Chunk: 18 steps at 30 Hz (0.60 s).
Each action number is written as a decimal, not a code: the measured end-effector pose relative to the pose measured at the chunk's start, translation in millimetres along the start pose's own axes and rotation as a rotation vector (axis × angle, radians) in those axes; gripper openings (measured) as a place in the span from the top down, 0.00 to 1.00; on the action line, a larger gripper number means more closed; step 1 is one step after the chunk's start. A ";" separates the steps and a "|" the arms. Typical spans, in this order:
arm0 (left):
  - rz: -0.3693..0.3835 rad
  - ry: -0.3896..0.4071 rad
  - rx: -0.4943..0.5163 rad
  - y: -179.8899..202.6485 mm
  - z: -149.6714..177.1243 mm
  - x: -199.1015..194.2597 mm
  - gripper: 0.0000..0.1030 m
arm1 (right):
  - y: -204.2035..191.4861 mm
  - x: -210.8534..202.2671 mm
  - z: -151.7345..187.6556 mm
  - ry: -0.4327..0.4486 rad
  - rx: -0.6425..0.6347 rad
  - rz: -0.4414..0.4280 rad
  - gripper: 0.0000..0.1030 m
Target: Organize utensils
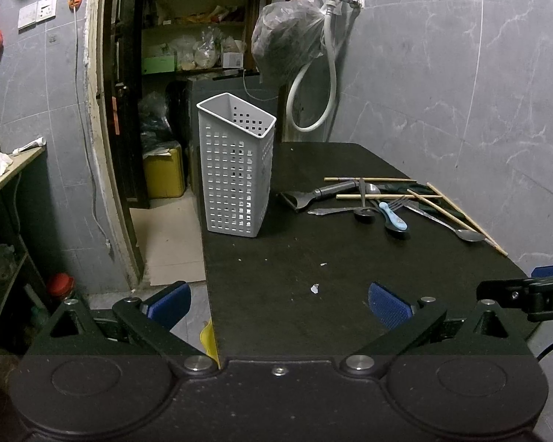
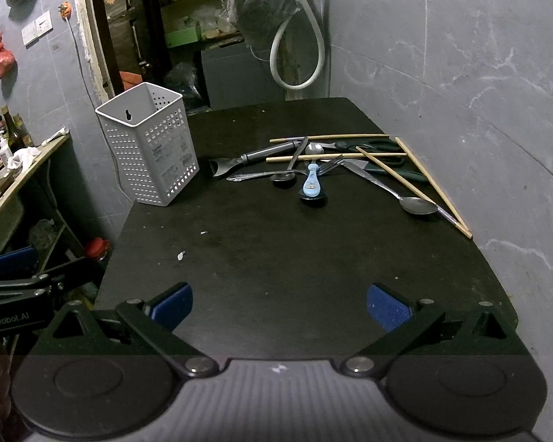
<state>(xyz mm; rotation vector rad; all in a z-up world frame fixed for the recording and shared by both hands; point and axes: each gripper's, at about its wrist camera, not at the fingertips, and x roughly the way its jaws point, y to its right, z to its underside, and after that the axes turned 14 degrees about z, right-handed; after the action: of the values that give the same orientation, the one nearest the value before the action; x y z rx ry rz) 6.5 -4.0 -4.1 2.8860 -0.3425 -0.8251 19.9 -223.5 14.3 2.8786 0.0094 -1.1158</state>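
While my left gripper (image 1: pixel 279 307), marked "GenRobot.AI", and right gripper (image 2: pixel 279 307) gaped empty, the white perforated plastic basket (image 2: pixel 151 151) stood at the black table's (image 2: pixel 276 258) left edge.

I see an empty white perforated caddy (image 2: pixel 149 151) upright at the tabletop's left edge, jumbled utensils (image 2: pixel 335 167) well apart toward the right wall: chopsticks, spoons, fork, knife, scissors

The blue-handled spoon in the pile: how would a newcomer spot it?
Start at the black table, then the utensil pile right of the white perforated plastic basket. At the pile's near edge lies the small spoon with a pale blue plastic handle, the only coloured handle there.
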 end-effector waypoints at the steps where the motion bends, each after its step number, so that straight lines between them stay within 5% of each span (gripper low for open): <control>1: -0.001 -0.001 0.000 0.1 0.0 0.2 0.01 | 0.5 -0.1 0.1 -0.001 0.001 0.000 0.00; 18: -0.005 -0.011 0.002 1.6 -0.2 2.5 0.01 | 4.2 0.2 0.9 -0.002 0.011 0.002 0.00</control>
<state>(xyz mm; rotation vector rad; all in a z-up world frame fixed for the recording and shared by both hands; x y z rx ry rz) 8.5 -6.2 -4.9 2.8864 -0.3379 -0.8416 19.5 -227.7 13.7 2.8864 0.0011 -1.1223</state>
